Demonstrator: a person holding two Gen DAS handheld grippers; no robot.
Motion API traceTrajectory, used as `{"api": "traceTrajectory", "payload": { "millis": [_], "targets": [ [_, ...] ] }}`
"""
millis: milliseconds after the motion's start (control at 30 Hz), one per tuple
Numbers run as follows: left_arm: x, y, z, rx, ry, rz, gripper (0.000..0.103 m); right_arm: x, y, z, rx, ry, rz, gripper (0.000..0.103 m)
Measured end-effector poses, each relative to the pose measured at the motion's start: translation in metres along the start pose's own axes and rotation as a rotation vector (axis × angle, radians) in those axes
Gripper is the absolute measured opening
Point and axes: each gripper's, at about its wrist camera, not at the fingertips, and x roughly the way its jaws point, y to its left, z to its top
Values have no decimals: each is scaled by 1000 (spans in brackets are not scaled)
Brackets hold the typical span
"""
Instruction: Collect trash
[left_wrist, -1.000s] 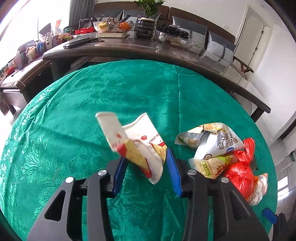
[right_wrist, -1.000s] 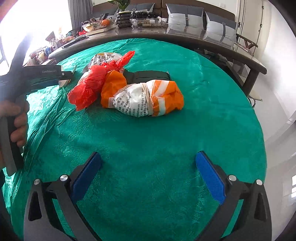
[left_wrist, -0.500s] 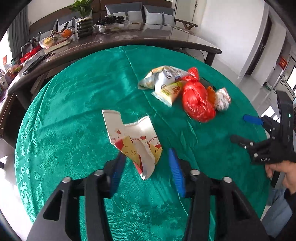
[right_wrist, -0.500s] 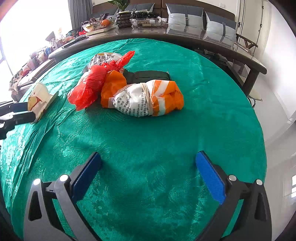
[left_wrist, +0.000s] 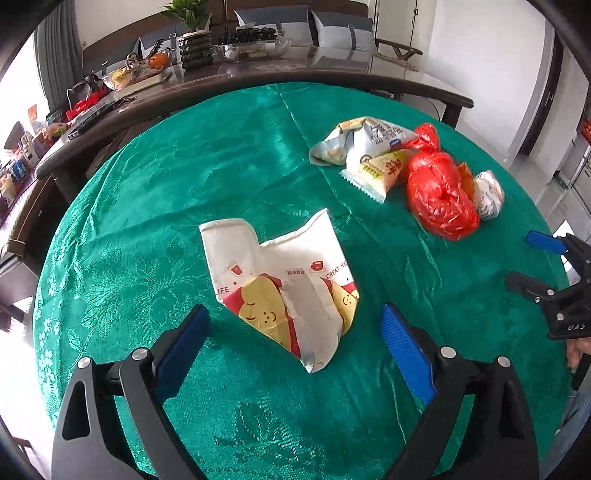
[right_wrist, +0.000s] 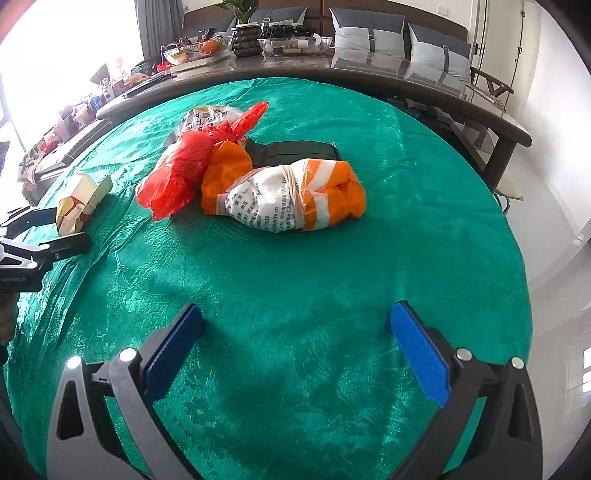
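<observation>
Green tabletop (left_wrist: 155, 206): one flattened carton (left_wrist: 280, 284), one trash pile upper right.
My left hand-held gripper (left_wrist: 291, 332) has just been opening, carton loose between its jaws; right hand-held gripper (right_wrist: 295, 332) wide, empty.

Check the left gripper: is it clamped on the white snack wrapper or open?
Open. The left gripper jaws have just been opening; the white snack wrapper lies between them on the green tablecloth, touching neither blue pad.

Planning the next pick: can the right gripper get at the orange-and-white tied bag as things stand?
Probably yes. The right gripper is open and empty, and only bare green tablecloth lies between it and the orange-and-white tied bag. The red bag sits to one side.
</observation>
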Motion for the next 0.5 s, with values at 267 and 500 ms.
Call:
{"api": "traceTrajectory", "payload": {
  "millis": [267, 500],
  "targets": [
    [5, 4, 3, -23, -9, 19, 99, -3, -21, 12, 254, -19, 84, 98],
    [6, 5, 5, -26, -8, 19, 99, 21, -34, 51, 680, -72, 20, 98]
  ]
}}
